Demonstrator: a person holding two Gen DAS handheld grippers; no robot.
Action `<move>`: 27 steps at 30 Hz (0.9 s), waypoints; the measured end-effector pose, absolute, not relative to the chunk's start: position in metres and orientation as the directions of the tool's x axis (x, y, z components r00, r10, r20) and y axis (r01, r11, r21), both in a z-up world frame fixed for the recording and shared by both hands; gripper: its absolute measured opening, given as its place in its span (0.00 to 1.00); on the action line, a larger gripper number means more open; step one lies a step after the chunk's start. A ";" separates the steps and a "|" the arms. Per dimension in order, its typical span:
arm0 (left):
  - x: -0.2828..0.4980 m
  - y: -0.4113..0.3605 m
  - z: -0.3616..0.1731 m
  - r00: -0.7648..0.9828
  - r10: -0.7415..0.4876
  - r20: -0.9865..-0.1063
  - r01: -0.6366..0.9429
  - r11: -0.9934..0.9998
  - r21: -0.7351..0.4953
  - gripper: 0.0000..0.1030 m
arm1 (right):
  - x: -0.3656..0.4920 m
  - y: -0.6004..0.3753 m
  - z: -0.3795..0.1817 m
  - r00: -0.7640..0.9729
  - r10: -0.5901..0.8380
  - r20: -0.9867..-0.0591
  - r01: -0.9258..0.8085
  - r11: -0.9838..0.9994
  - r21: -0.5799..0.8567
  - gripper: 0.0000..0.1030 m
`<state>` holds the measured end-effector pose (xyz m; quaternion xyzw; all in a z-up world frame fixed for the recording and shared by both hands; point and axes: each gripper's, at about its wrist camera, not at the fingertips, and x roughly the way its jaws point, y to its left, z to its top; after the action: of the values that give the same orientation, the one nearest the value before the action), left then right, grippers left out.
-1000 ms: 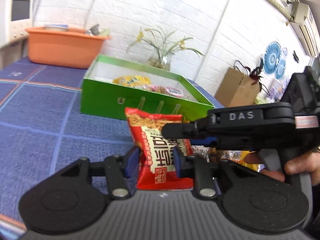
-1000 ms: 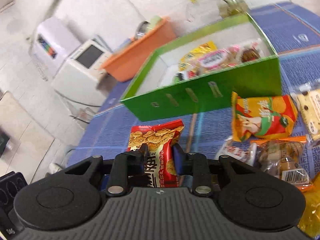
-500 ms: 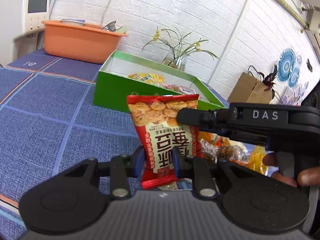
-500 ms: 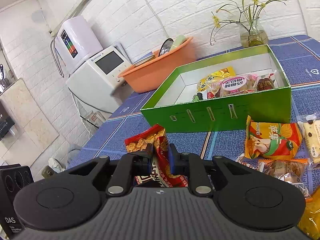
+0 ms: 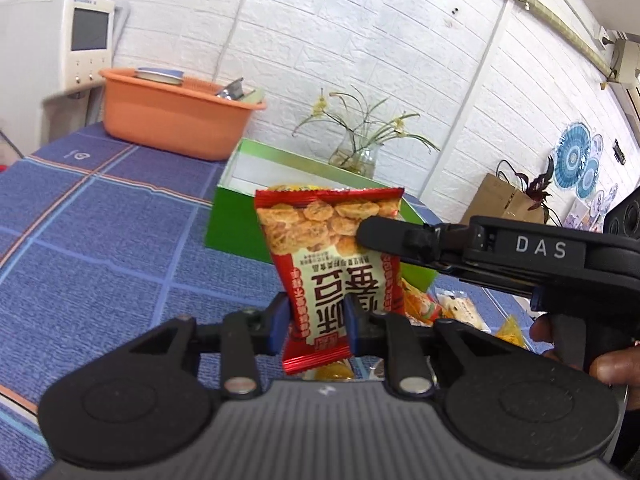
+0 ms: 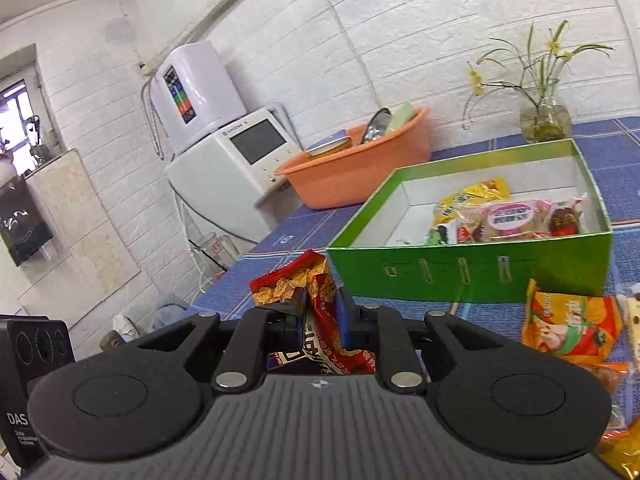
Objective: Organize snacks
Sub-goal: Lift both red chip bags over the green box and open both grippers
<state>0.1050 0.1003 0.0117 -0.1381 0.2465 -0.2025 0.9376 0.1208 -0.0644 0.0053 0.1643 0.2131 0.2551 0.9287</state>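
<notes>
Red foil fills the middle of both my views: the red snack packet (image 5: 338,264) is pinched in my left gripper (image 5: 316,322), whose blue pads press its lower part from either side, printed face toward the camera and lettering upside down. My right gripper (image 6: 322,312) comes in from the right and has just been closing; it is now clamped on the same packet (image 6: 320,312), crumpling its edge between the pads. From the left wrist I see that gripper's fingertip (image 5: 374,232) lying against the packet's upper right side. The packet hangs above the blue checked bench (image 5: 100,240). Just beyond it stands the green box (image 6: 472,272), open, with several wrapped snacks inside at its right end. To the right of my right gripper an orange snack bag (image 6: 572,330) lies on the bench in front of the box. An orange basin (image 6: 360,168) sits farther back on the left.
</notes>
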 end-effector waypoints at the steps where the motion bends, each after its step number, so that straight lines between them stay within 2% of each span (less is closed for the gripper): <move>1: 0.106 0.102 0.013 0.802 -0.439 -0.405 0.305 0.884 -0.355 0.18 | 0.123 -0.062 0.006 0.778 0.550 -0.303 -0.413 0.812 0.412 0.28; 10: 0.144 0.100 0.035 0.826 -0.418 -0.378 0.324 0.901 -0.289 0.18 | 0.150 -0.062 0.019 0.831 0.517 -0.206 -0.414 0.822 0.391 0.29; 13: 0.168 0.090 0.045 0.833 -0.409 -0.373 0.337 0.909 -0.245 0.18 | 0.168 -0.070 0.021 0.857 0.486 -0.175 -0.377 0.820 0.430 0.29; 18: 0.213 0.062 0.054 0.827 -0.406 -0.390 0.367 0.914 -0.174 0.18 | 0.202 -0.103 0.010 0.892 0.438 -0.115 -0.298 0.758 0.580 0.29; 20: 0.231 0.048 0.051 0.811 -0.418 -0.410 0.387 0.908 -0.161 0.18 | 0.209 -0.116 0.002 0.904 0.412 -0.115 -0.267 0.753 0.602 0.29; 24: 0.251 0.022 0.037 0.793 -0.433 -0.429 0.413 0.899 -0.143 0.18 | 0.226 -0.137 -0.016 0.924 0.340 -0.177 -0.144 0.736 0.662 0.30; 27: 0.256 0.010 0.029 0.788 -0.435 -0.435 0.413 0.898 -0.149 0.20 | 0.234 -0.155 -0.030 0.913 0.349 -0.214 -0.065 0.640 0.766 0.51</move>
<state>0.2557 0.0096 0.0290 -0.0230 0.2356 -0.2243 0.9453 0.2341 -0.1549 -0.0296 0.4079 0.1737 0.1164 0.8887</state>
